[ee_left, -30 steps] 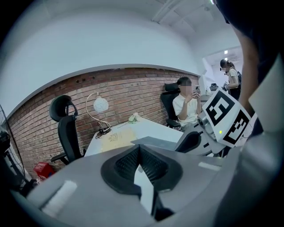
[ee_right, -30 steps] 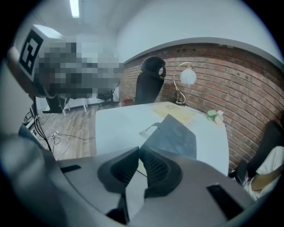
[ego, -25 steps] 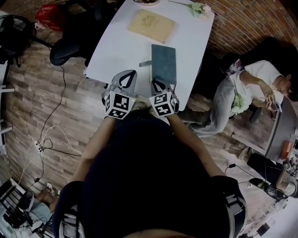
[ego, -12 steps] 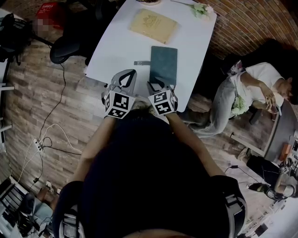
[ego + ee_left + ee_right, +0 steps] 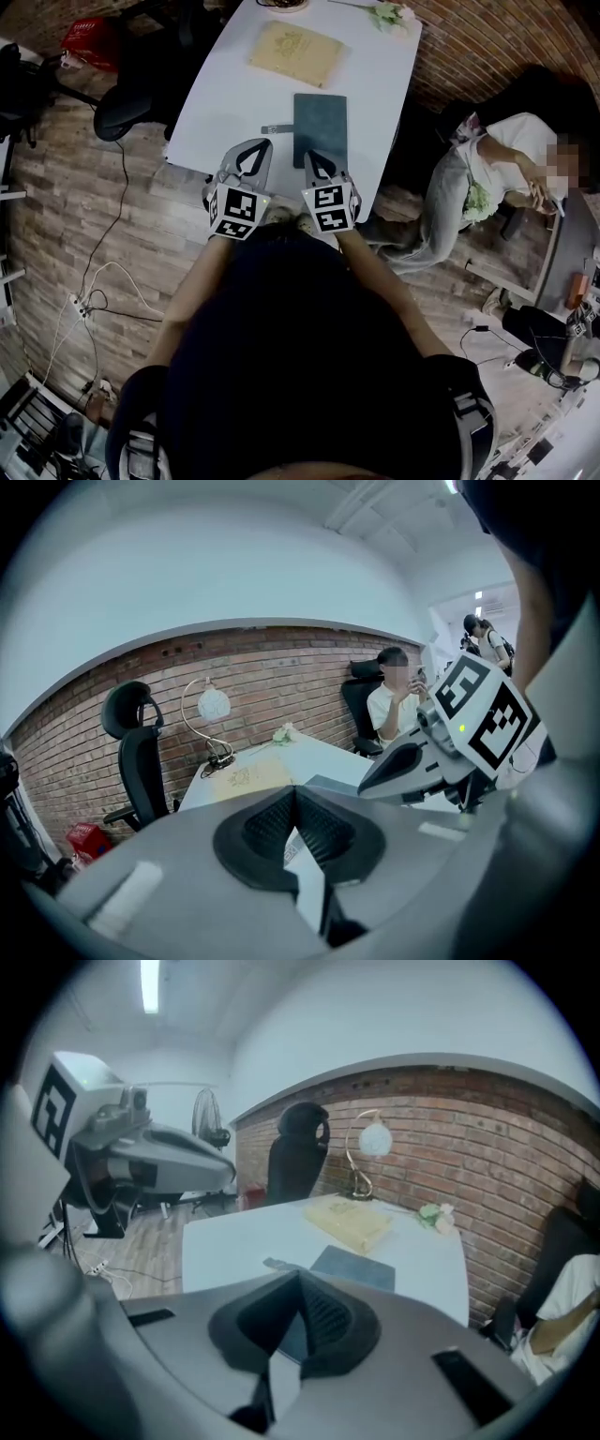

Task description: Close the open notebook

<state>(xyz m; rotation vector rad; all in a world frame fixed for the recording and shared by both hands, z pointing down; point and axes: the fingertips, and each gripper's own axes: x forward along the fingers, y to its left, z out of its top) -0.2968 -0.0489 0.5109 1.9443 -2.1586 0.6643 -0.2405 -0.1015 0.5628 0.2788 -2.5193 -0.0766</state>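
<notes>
Our left gripper (image 5: pixel 261 148) hangs pinched shut and empty over the table (image 5: pixel 234 94) edge. Our right gripper (image 5: pixel 312 159), jaws together on nothing, sits just short of the notebook (image 5: pixel 320 128), which lies flat, cover down. We judge the closing done.

Dark top (image 5: pixel 300 356), grey left gripper (image 5: pixel 263 144), grey right gripper (image 5: pixel 310 156) (black-white marker cubes (image 5: pixel 234 211))

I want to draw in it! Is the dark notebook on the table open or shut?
Shut. The notebook lies flat on the white table, showing only its dark cover and no pages.
</notes>
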